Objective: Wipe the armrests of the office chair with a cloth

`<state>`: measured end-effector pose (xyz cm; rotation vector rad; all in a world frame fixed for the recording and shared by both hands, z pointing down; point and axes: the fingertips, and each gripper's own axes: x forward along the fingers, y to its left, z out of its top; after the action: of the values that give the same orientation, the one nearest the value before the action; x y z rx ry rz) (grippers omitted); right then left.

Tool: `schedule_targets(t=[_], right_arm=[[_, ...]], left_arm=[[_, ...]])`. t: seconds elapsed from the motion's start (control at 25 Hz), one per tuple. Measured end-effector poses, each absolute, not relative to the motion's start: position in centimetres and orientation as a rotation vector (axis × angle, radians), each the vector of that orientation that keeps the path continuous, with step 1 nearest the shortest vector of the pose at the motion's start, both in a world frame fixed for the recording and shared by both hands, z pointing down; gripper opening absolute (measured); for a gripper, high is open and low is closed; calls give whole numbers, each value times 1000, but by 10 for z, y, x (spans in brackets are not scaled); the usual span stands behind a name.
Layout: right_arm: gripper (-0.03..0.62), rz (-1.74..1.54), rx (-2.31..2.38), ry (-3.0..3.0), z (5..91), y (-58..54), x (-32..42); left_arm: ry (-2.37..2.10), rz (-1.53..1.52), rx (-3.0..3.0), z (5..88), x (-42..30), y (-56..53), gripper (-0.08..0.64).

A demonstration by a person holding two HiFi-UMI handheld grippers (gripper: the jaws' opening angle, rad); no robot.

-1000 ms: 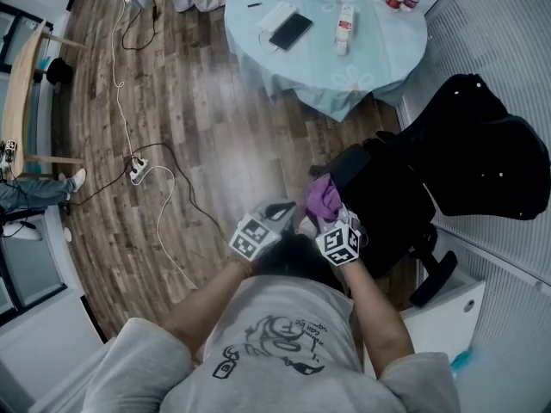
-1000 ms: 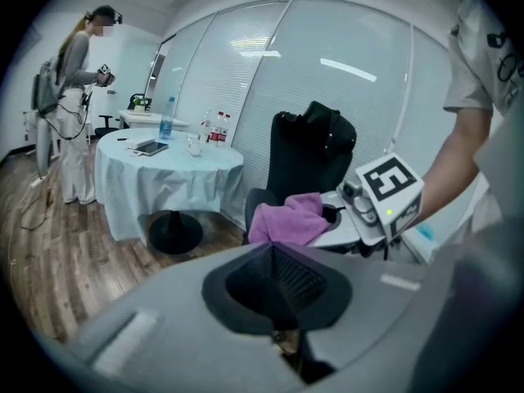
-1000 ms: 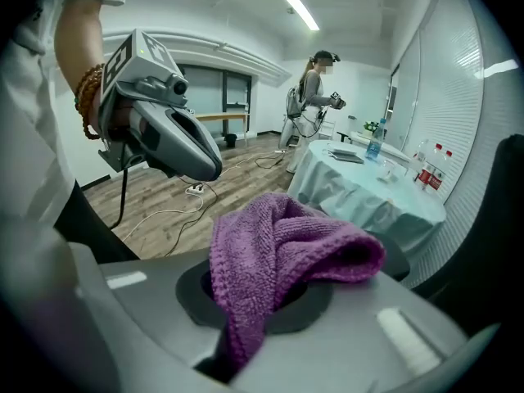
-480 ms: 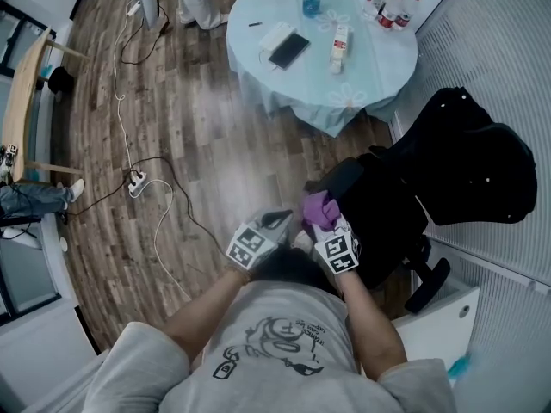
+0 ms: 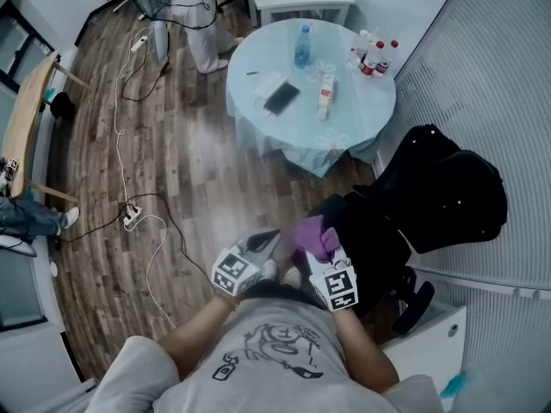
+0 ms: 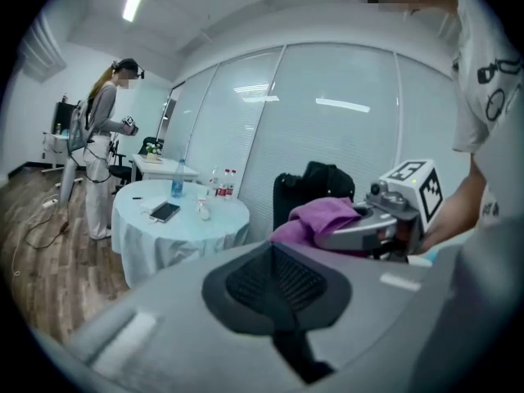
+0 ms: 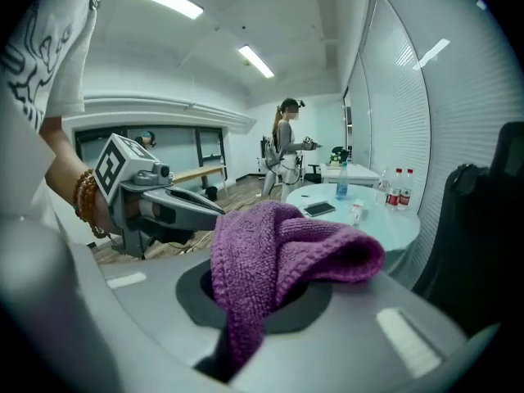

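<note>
The black office chair (image 5: 448,198) stands just ahead of the right tongs (image 5: 315,246). Those tongs squeeze the purple cloth (image 5: 310,232), right by the near armrest (image 5: 340,205). The left tongs (image 5: 269,241), beside them, are pinched together, holding nothing. I think wiping starts next: press the cloth down and rub along. Farther ahead are wood floor (image 5: 172,162) and a round table (image 5: 344,127).

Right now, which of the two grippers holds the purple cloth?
The right gripper: the purple cloth is clamped in its jaws; the left gripper is shut on nothing.
</note>
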<state>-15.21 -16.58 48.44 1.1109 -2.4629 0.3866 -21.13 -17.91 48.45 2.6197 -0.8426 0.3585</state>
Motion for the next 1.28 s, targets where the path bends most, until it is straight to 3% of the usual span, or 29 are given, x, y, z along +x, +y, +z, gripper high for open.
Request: schedule_targets(t=[0.72, 1.28], right_arm=[[29, 132, 1307, -2692, 235, -156, -136], [29, 114, 1326, -2751, 204, -151, -142]], left_arm=[[-821, -65, 2888, 218, -191, -174, 2], [-758, -127, 2929, 186, -177, -167, 2]])
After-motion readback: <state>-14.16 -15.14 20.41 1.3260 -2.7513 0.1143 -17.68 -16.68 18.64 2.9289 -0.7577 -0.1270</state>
